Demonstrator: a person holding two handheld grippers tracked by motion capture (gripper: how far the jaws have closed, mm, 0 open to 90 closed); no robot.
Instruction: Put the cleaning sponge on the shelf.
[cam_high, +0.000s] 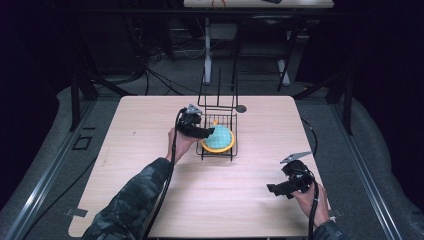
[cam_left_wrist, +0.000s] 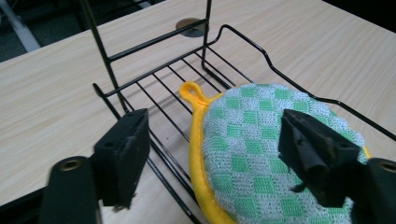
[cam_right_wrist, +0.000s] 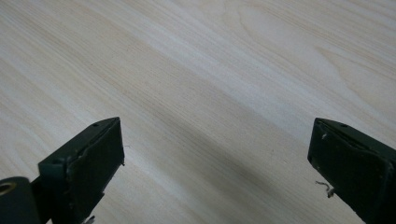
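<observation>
- Left tongs (cam_left_wrist: 212, 149): jaws apart, gripping nothing — poised at the left edge of the wire rack (cam_left_wrist: 243, 39), one jaw over the pot holder (cam_left_wrist: 261, 154).
- Pot holder: round, green-checked with yellow trim, lying in the rack's tray at bench (cam_high: 150, 125) centre.
- Right tongs (cam_right_wrist: 217, 172): jaws wide apart, empty — over bare wood, near right.

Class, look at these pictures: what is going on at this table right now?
A person holds a gripper in each hand over a wooden table. The left gripper is open at a black wire rack, its jaws either side of the yellow rim of a green checked pot holder lying in the rack. The right gripper is open over bare wood at the table's near right, holding nothing.
</observation>
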